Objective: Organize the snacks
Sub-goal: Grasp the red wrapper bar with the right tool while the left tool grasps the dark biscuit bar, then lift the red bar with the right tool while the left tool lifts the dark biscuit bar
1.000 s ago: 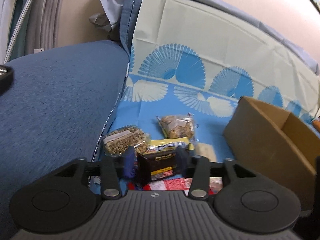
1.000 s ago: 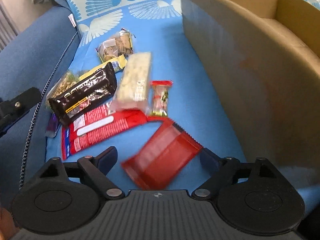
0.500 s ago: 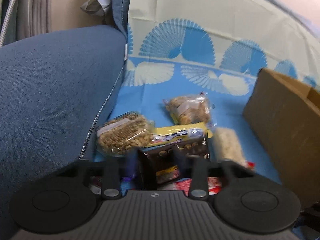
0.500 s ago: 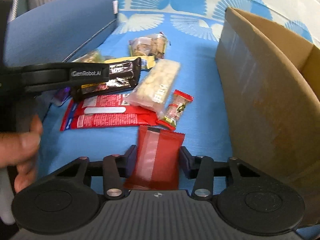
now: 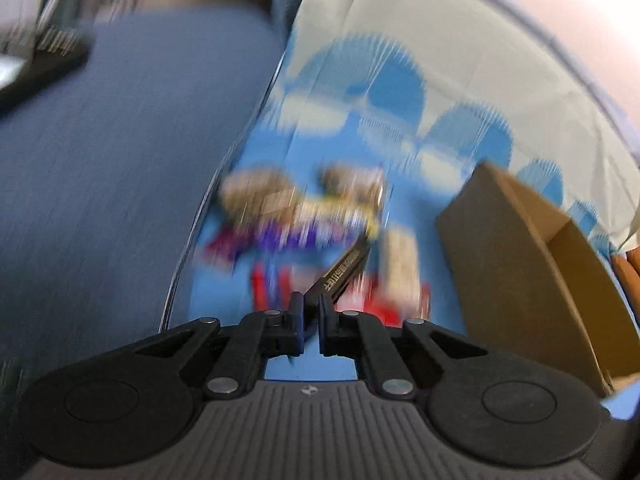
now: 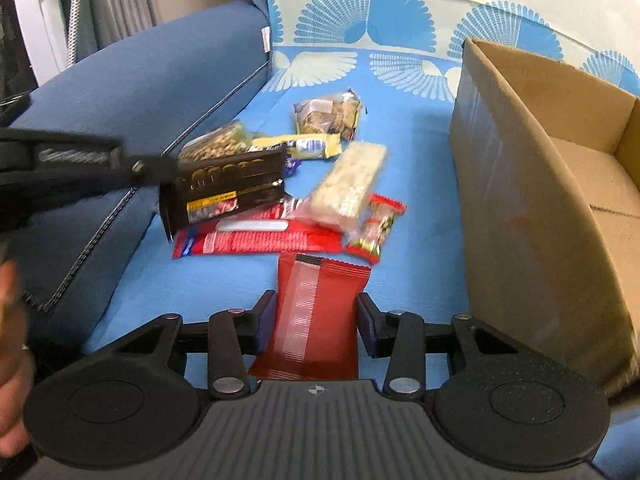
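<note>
My left gripper (image 5: pixel 310 312) is shut on a black snack packet (image 5: pixel 344 268), seen edge-on, and holds it above the blue sheet; the same packet (image 6: pixel 228 188) hangs from that gripper in the right wrist view. My right gripper (image 6: pixel 314 318) has its jaws around a red packet (image 6: pixel 316 312) and grips it by its sides. On the sheet lie a long red wrapper (image 6: pixel 260 238), a pale rice bar (image 6: pixel 352 184), a small red candy (image 6: pixel 378 226), a yellow bar (image 6: pixel 300 146) and two nut packs (image 6: pixel 328 114).
An open cardboard box (image 6: pixel 560 184) stands at the right on the blue patterned sheet (image 6: pixel 408 128). A blue sofa arm (image 6: pixel 132 92) rises at the left. The left wrist view is blurred by motion.
My left gripper has closed on the black packet and lifted it off the pile. My right gripper has closed around the red packet and raised it.
</note>
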The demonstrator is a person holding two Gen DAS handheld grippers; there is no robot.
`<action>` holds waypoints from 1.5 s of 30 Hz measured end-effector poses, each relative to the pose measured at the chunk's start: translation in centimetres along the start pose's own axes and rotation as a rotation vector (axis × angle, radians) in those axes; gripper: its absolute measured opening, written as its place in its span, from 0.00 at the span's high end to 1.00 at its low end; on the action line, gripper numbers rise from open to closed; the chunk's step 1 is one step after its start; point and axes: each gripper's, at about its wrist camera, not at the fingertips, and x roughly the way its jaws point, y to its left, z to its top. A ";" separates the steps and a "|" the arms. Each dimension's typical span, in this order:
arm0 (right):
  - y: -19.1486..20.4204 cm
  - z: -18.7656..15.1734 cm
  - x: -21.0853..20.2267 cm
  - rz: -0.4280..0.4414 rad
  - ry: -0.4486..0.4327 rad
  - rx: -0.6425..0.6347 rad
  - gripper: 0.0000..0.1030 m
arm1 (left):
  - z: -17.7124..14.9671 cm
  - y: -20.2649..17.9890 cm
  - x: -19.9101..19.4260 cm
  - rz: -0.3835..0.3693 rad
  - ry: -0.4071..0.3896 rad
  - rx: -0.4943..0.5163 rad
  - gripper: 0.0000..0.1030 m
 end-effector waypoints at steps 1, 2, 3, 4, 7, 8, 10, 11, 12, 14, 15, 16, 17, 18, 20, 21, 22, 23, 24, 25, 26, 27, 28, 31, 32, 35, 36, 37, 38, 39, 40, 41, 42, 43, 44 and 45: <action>0.0 -0.4 -0.2 0.000 0.006 -0.009 0.57 | -0.4 0.1 -0.4 -0.003 0.042 -0.013 0.94; 0.0 -0.7 -0.3 -0.003 0.016 -0.016 0.57 | -0.7 0.0 -0.8 -0.002 0.072 -0.014 0.93; -0.1 -1.0 -0.4 0.000 0.026 -0.018 0.57 | -1.0 0.0 -1.1 0.003 0.088 -0.010 0.90; -0.1 -1.4 -0.6 0.012 0.034 -0.021 0.57 | -1.3 -0.1 -1.6 0.007 0.087 -0.001 0.88; -0.2 -2.7 -1.3 0.021 0.035 -0.060 0.56 | -1.5 -0.4 -2.5 0.026 0.028 0.039 0.64; -0.3 -3.1 -1.4 0.019 0.034 -0.066 0.56 | -1.4 -0.5 -2.5 0.018 0.018 0.047 0.61; -0.7 -3.5 -1.6 0.013 0.038 -0.059 0.54 | -1.3 -0.7 -2.0 0.000 0.022 0.058 0.61; -0.9 -3.5 -1.5 0.011 0.043 -0.048 0.53 | -1.2 -1.0 -1.6 -0.010 0.028 0.071 0.59; -1.1 -3.4 -1.5 0.016 0.042 -0.035 0.53 | -1.1 -1.1 -1.1 -0.021 0.038 0.087 0.53; -1.2 -3.3 -1.5 0.034 0.028 -0.039 0.51 | -0.9 -1.8 0.0 -0.046 0.048 0.128 0.42; -1.1 -3.4 -1.4 0.030 0.029 -0.049 0.49 | -0.9 -2.2 0.6 -0.049 0.050 0.151 0.38; -1.1 -3.6 -1.2 0.020 0.036 -0.060 0.46 | -0.8 -2.6 1.3 -0.046 0.050 0.178 0.37; -1.2 -3.8 -1.0 0.017 0.042 -0.063 0.46 | -0.8 -3.0 1.9 -0.041 0.051 0.201 0.35; -1.3 -4.0 -0.9 0.019 0.047 -0.061 0.46 | -0.8 -3.4 2.6 -0.034 0.056 0.224 0.30; -1.5 -4.0 -0.8 0.020 0.047 -0.060 0.45 | -0.9 -3.9 3.9 -0.023 0.082 0.265 0.25; -1.5 -4.0 -0.8 0.021 0.046 -0.060 0.45 | -0.9 -4.1 4.7 -0.016 0.102 0.278 0.24; -1.7 -4.0 -0.8 0.026 0.047 -0.058 0.44 | -1.0 -4.4 5.5 -0.007 0.126 0.290 0.24; -1.8 -4.0 -0.8 0.031 0.049 -0.056 0.44 | -1.0 -4.5 6.1 -0.001 0.146 0.299 0.24; -1.8 -4.0 -0.7 0.033 0.051 -0.057 0.44 | -1.2 -4.7 6.6 0.009 0.164 0.310 0.24; -1.7 -4.0 -0.7 0.032 0.051 -0.065 0.43 | -1.3 -4.9 7.0 0.020 0.172 0.320 0.24; -1.6 -4.0 -0.6 0.028 0.050 -0.076 0.43 | -1.3 -5.1 7.3 0.028 0.177 0.331 0.24; -1.5 -4.0 -0.5 0.025 0.049 -0.085 0.43 | -1.5 -5.2 7.5 0.038 0.179 0.346 0.25; -1.4 -4.0 -0.5 0.023 0.046 -0.094 0.43 | -1.5 -5.3 7.6 0.046 0.177 0.356 0.28; -1.2 -3.9 -0.4 0.022 0.040 -0.109 0.51 | -1.5 -5.4 7.4 0.050 0.162 0.366 0.57; -1.1 -3.8 -0.4 0.021 0.037 -0.117 0.55 | -1.5 -5.3 7.3 0.041 0.160 0.356 0.59; -1.3 -3.4 -0.5 0.035 0.055 -0.102 0.56 | -1.1 -4.4 6.5 0.013 0.167 0.293 0.59; -1.3 -3.2 -0.6 0.045 0.070 -0.092 0.56 | -0.9 -3.9 6.0 0.003 0.172 0.260 0.59; -1.2 -3.0 -0.9 0.058 0.087 -0.091 0.56 | -0.8 -3.3 5.6 -0.010 0.184 0.217 0.59; -1.1 -2.8 -1.3 0.064 0.094 -0.096 0.56 | -0.7 -2.7 5.1 -0.022 0.199 0.170 0.59; -0.9 -2.6 -2.0 0.070 0.092 -0.108 0.56 | -0.8 -2.2 4.7 -0.028 0.211 0.126 0.59; -0.7 -2.4 -2.8 0.079 0.081 -0.121 0.56 | -1.0 -1.9 4.3 -0.028 0.220 0.088 0.59; -0.6 -2.3 -3.5 0.088 0.069 -0.130 0.56 | -1.2 -1.6 4.0 -0.026 0.230 0.058 0.59; -0.6 -2.2 -4.0 0.095 0.057 -0.132 0.56 | -1.4 -1.5 3.8 -0.023 0.241 0.037 0.59; -0.6 -2.3 -4.2 0.101 0.045 -0.123 0.56 | -1.6 -1.6 3.8 -0.014 0.254 0.024 0.59; -0.7 -2.5 -4.2 0.106 0.038 -0.111 0.56 | -1.9 -1.7 3.8 -0.004 0.264 0.024 0.59; -0.8 -2.7 -4.0 0.119 0.028 -0.088 0.56 | -2.2 -2.0 3.8 0.005 0.270 0.035 0.58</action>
